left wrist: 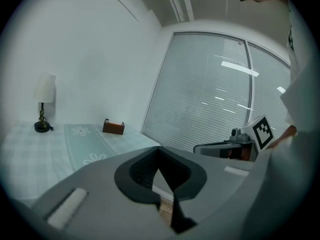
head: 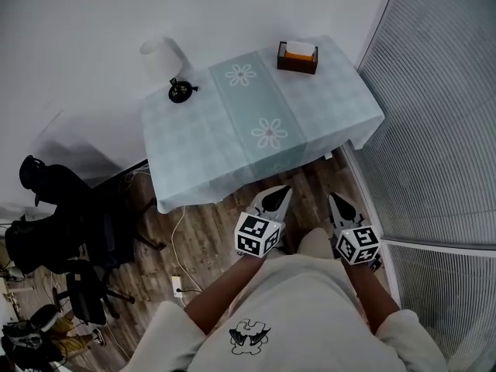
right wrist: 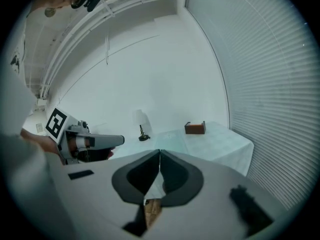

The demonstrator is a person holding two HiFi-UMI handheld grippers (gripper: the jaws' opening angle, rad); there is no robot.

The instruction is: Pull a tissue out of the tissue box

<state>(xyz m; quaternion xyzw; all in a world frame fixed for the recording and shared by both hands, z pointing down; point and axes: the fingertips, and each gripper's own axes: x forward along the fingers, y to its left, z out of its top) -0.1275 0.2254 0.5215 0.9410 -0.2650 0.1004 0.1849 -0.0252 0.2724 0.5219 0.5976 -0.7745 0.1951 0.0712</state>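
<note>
- Left gripper: jaws pressed together at the tips in its own view, with nothing between them. In the head view it is held over the floor just off the table's near edge and points to 12 o'clock.
- Right gripper: jaws pressed together and empty. It sits at 3 o'clock of the left gripper, close beside it but apart from it, and also points at the table.
- Each gripper shows in the other's view: the right one at 3 o'clock in the left gripper view, the left one at 9 o'clock in the right gripper view.
- Box: brown and upright, on the table's far right corner. It lies at 12 o'clock from the grippers and well apart from both, and neither touches it.
- Tissue: a pale sheet shows at the box's open top.
- The box also shows in both gripper views, small and far off.
- Table: covered with a pale checked cloth, with a flowered runner down the middle.
- Lamp: white shade on a dark base, at the table's far left corner, at 9 o'clock from the box and well apart from it.
- Chair: dark, on the floor at 8 o'clock of the table.
- Blinds: fill the wall at 3 o'clock of the table.
</note>
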